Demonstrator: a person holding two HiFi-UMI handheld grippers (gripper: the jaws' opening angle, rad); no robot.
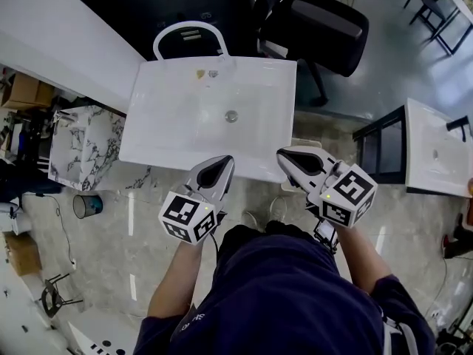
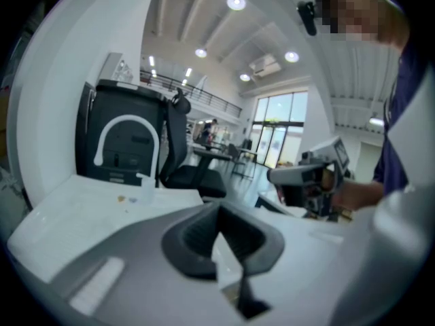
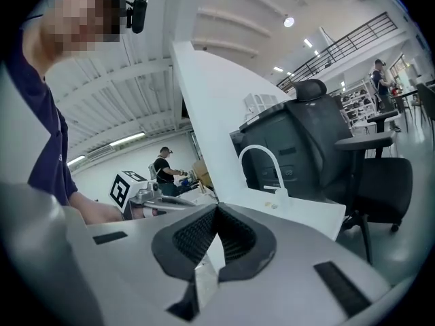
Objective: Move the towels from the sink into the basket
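Just short of the sink's near rim, the left gripper point(image 1: 220, 163) and the right gripper point(image 1: 285, 156) hang side by side in the person's hands, each pointing toward the far side and slightly down. In the left gripper view the left gripper point(image 2: 219, 210) has its jaws pressed together with nothing between them. The right gripper view shows the right gripper point(image 3: 217, 210) closed and empty in the same way.

The sink point(image 1: 148, 128), white and rectangular, lies directly beyond both tips, the left gripper over the near edge around its middle and the right gripper at its near right corner. Its shallow bowl shows a round drain point(image 1: 231, 115) at the centre. No towel can be made out in any view. A white arched faucet point(image 1: 190, 32) stands on the far rim, with two small specks beside its base.

Past the faucet sits a dark cabinet, and to the far right of the sink a black office chair point(image 1: 318, 21). Left of the sink, touching its side, stands a marble-patterned box point(image 1: 81, 150), with a small dark cup point(image 1: 87, 205) on the floor just nearer than it. Well apart on the right is a second white sink point(image 1: 436, 150) on a dark frame.
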